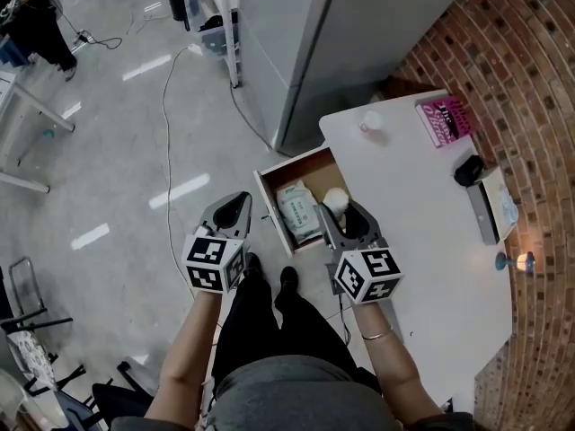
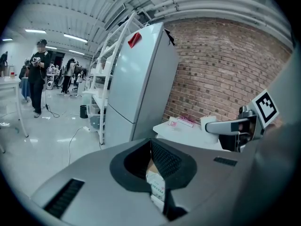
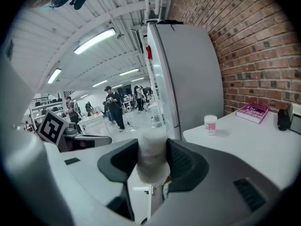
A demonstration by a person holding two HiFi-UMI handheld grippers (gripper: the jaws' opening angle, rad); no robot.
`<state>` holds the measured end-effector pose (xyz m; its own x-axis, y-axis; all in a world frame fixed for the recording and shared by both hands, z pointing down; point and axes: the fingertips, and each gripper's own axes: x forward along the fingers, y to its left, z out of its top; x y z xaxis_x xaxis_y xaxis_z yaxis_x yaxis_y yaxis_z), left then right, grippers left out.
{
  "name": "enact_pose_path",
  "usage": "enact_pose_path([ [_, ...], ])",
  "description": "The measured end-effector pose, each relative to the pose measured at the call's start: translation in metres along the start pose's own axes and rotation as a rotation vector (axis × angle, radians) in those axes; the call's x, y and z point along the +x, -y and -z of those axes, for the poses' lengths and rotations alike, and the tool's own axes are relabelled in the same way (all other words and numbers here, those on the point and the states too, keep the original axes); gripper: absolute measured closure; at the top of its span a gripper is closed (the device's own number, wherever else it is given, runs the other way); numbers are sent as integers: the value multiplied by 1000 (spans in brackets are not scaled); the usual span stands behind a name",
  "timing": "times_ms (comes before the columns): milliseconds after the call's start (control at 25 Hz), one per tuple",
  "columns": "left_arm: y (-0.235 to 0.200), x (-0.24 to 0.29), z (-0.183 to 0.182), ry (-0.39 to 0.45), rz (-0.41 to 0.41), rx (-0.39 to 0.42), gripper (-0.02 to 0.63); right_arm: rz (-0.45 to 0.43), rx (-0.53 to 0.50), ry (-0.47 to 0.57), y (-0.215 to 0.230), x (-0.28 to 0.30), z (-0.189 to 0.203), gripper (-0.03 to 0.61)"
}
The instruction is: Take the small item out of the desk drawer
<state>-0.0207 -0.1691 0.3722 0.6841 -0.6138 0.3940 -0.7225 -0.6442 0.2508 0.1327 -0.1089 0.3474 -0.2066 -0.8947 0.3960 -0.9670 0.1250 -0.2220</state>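
Note:
The small item point(image 1: 335, 201) is a frosted white cylinder. My right gripper point(image 1: 339, 208) is shut on it, above the right edge of the open wooden desk drawer point(image 1: 269, 183). In the right gripper view the item point(image 3: 151, 164) stands upright, pinched between both pads of that gripper point(image 3: 152, 147). A white packet of wipes point(image 1: 298, 212) lies in the drawer. My left gripper point(image 1: 241, 201) hangs left of the drawer, over the floor, shut and holding nothing. In the left gripper view its tips point(image 2: 150, 144) meet, with the packet point(image 2: 157, 185) showing below them.
The white desk point(image 1: 422, 232) bears a small white and pink cup point(image 1: 370, 124), a pink book point(image 1: 445, 119), a black object point(image 1: 468, 170) and a white box point(image 1: 492, 206). A grey fridge point(image 1: 305, 43) stands behind the drawer. A cable point(image 1: 165, 142) runs across the floor. A brick wall is at the right.

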Motion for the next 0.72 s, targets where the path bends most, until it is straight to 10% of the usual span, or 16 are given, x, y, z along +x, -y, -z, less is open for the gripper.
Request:
enact_pose_path([
  [720,23,-5,-15,32,-11,22,591,2,-31,37,8,-20,-8,399],
])
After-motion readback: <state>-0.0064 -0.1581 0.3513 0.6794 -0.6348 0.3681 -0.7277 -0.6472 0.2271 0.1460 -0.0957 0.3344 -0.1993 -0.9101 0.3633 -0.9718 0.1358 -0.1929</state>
